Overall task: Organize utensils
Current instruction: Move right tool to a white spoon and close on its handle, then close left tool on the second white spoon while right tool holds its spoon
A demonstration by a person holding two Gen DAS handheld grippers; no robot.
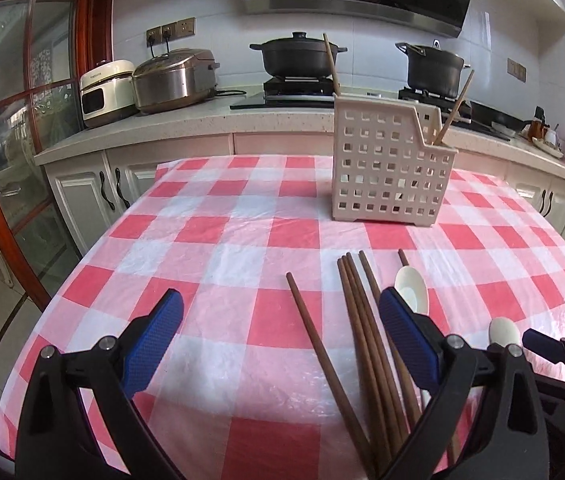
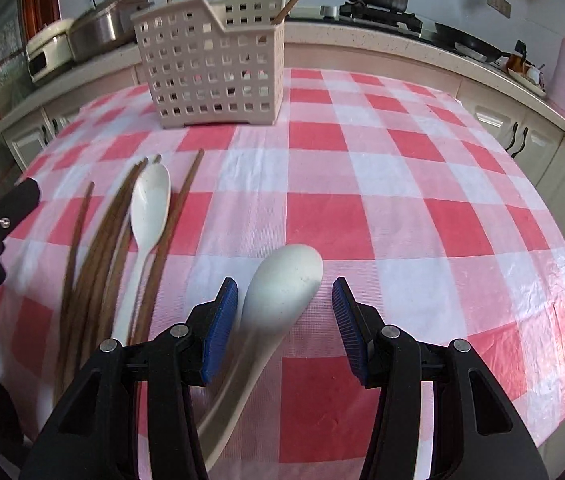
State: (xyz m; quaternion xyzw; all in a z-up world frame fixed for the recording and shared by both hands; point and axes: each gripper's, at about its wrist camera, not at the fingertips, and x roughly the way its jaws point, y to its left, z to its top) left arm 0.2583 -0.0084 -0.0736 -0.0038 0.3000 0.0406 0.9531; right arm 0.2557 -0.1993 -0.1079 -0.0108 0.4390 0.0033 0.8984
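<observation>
Two white spoons (image 2: 282,280) beside brown chopsticks (image 2: 102,248); both hand-held grippers (image 2: 284,324) (image 1: 280,336) released.

The near ends of the chopsticks (image 1: 362,344) are cut off by the frame edge. The handle of the far spoon (image 1: 412,290) is hidden behind a blue finger pad (image 1: 406,340). The holder (image 2: 212,66) contents are largely screened by its perforated wall.
</observation>
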